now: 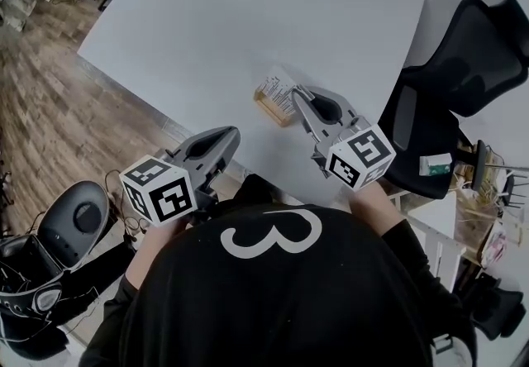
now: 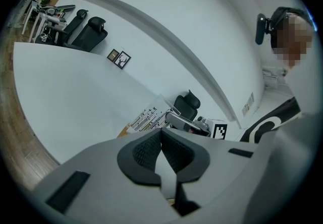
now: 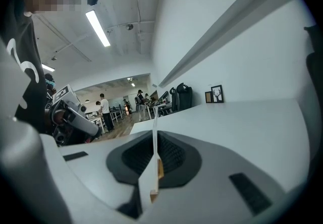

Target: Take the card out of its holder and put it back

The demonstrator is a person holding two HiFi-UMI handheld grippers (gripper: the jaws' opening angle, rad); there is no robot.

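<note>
The card (image 1: 279,86) is pinched in the right tongs (image 1: 297,96). In the right gripper view its thin white edge stands upright between the narrow, closed pads, with a tan piece, probably the holder (image 1: 269,106), lying against its lower part. Whether the card sits partly inside the holder or is free of it I cannot tell. The left tongs (image 1: 232,136) are closed and hold nothing, their pads meeting at the tips. From the left tongs the card lies to the far right, near but apart, with its printed face turned towards them. The right hand is therefore on the card, and the left is the free one that could reach it. The card runs out beyond the right tips towards the far left, roughly in line with those tongs, and the tan strip crosses its near-left side. The left tongs hang just over the near edge of the surface (image 1: 248,18), which lies bare to the far side and left. A black chair (image 1: 450,101) stands past the surface's right edge.
</note>
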